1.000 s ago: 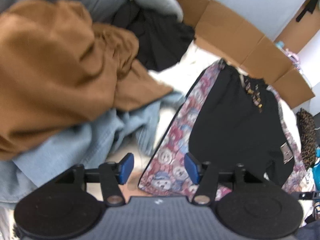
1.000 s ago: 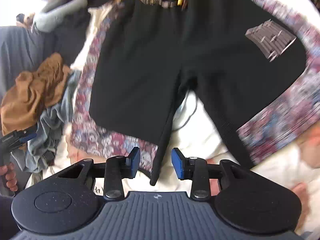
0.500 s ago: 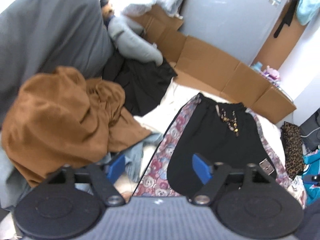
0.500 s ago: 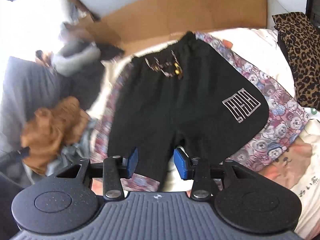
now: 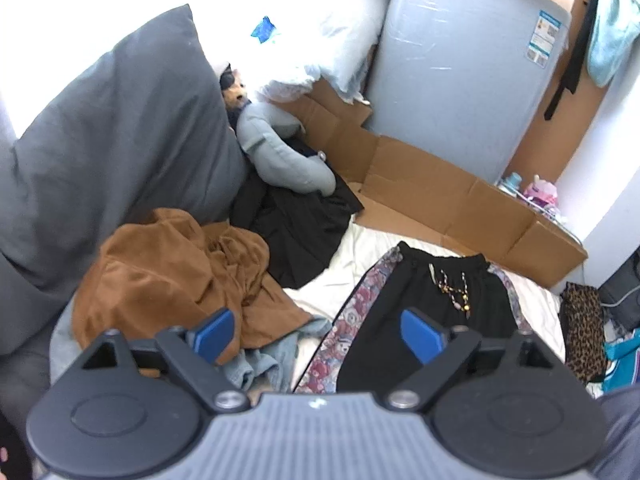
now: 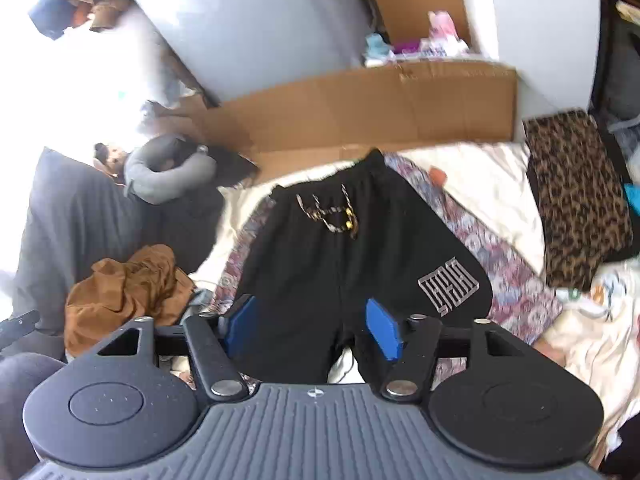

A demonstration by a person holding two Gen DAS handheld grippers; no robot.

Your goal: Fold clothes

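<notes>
While both grippers hang above the bed with nothing between their blue pads, the clothes lie spread below them. Seen from the left wrist, a grey pillow [image 5: 116,136] fills the upper left of the frame, and a crumpled brown garment [image 5: 168,276] sits at centre left on pale blue denim [image 5: 260,360]. Just right of it, a black heap [image 5: 296,224] lies under a grey neck cushion [image 5: 280,156]. The left gripper [image 5: 320,334] is released, its jaws opening wide over the white sheet [image 5: 352,264]. At centre right, the black shorts [image 5: 424,304] lie flat on a bear-print cloth [image 5: 340,340], waistband toward the flattened cardboard [image 5: 440,196] at the far edge. A leopard-print cloth [image 5: 582,324] lies at the right edge.

From the right wrist, the brown garment [image 6: 120,288] is at lower left, the shorts [image 6: 340,264] fill the centre with a grey printed emblem [image 6: 448,284] on the right leg, and the right gripper [image 6: 308,326], jaws also opening, hovers free over the leg hems
</notes>
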